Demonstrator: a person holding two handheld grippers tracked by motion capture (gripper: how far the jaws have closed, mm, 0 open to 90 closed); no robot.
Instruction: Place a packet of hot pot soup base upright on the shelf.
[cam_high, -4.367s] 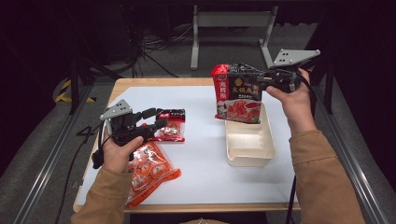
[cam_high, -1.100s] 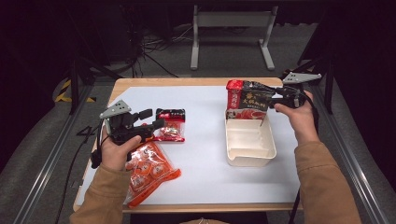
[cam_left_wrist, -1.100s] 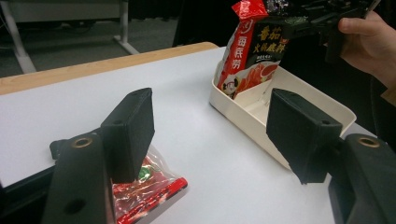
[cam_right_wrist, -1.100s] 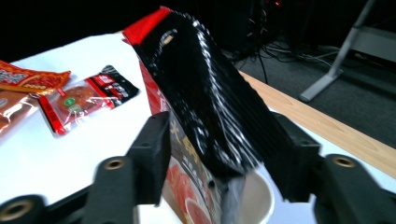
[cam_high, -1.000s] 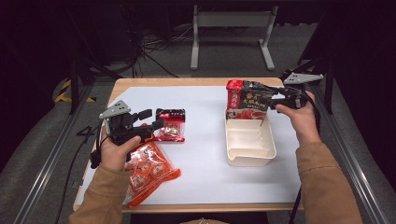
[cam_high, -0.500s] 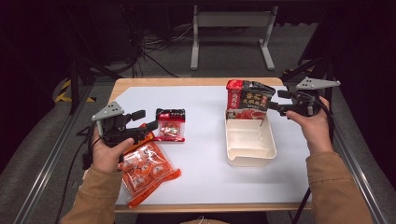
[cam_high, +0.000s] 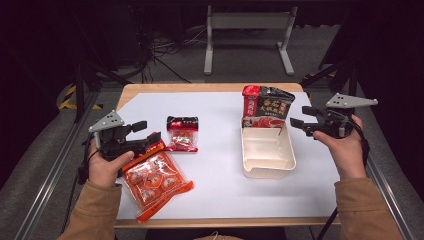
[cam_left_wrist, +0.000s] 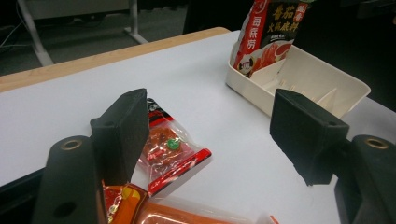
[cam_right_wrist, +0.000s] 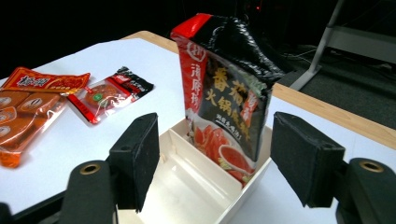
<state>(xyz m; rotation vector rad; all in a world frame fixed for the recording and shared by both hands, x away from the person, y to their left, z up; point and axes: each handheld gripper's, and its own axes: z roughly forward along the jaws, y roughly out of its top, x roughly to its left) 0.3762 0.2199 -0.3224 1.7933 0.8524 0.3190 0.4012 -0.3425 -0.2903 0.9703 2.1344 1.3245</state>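
Tall red-and-black soup-base pouch stands upright in the far compartment of the cream plastic divided tray, toward the far right part of the table; its top leans slightly toward the far edge. In the right gripper view the pouch sits behind a divider, bottom edge inside the tray, nothing gripping it. The tray's near compartments are empty.

Right gripper hangs just beside the tray's right wall, near the right edge, jaws wide apart and empty. Judged: the pouch placement is done and this hand is free.

Left gripper is at the left side of the table, jaws wide, empty, above the top end of the large orange clear-window sachet pack lying flat near the near-left corner. Small red-and-black clear sachet lies flat just beyond it, left of centre; in the left gripper view this sachet shows between the jaws, farther off, apart from both pads.

Step in hand, as judged: picking the next packet for the tray, likely with the left gripper. Next move calls for lowering the jaws over one edge of a flat packet, pinching a thin film edge off the table without sliding it, then carrying it across to an empty compartment. Risk: the flat pack slips, or the standing pouch gets knocked over.
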